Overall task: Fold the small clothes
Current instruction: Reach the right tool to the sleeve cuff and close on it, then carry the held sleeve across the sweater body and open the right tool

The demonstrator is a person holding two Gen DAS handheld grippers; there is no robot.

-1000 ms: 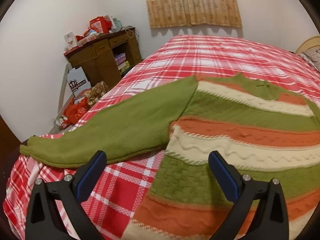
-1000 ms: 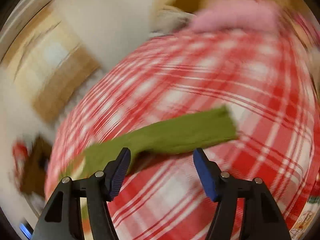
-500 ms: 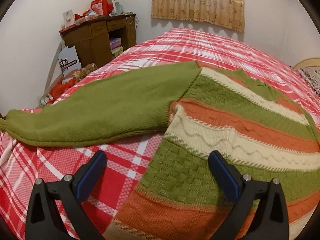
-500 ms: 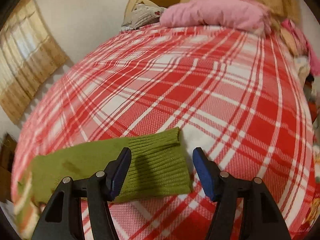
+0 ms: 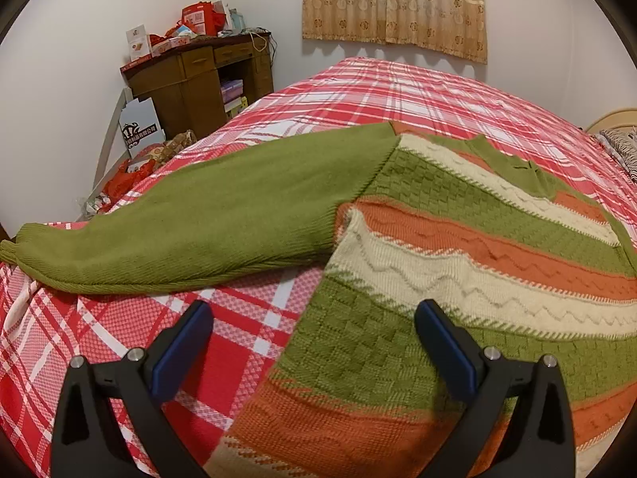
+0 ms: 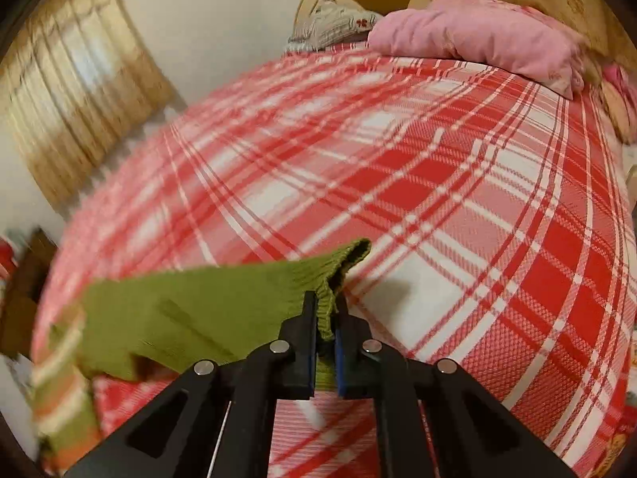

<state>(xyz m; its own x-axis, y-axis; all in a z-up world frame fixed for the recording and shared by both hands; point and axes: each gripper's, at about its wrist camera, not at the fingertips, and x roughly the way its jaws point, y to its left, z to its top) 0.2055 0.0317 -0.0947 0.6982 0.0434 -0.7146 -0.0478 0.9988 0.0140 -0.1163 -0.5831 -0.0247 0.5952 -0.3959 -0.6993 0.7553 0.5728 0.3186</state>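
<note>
On the bed [image 5: 398,91], under a red-and-white plaid cover, a striped sweater [image 5: 458,263] lies spread flat; a curtain [image 5: 394,4] hangs on the far wall and a cluttered wooden desk [image 5: 199,79] stands far left. Only the right wrist view shows the pink pillow [image 6: 477,36] by the headboard — and the green sleeve cuff [image 6: 330,279] lifted. The right gripper [image 6: 324,326] is clenched on that cuff. The left gripper [image 5: 314,342] hangs released, fingers spread, straddling the sweater's near-left edge.

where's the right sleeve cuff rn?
Right wrist view, low centre: the cuff is pinched in the right gripper, lifted off the plaid bedspread.
</note>
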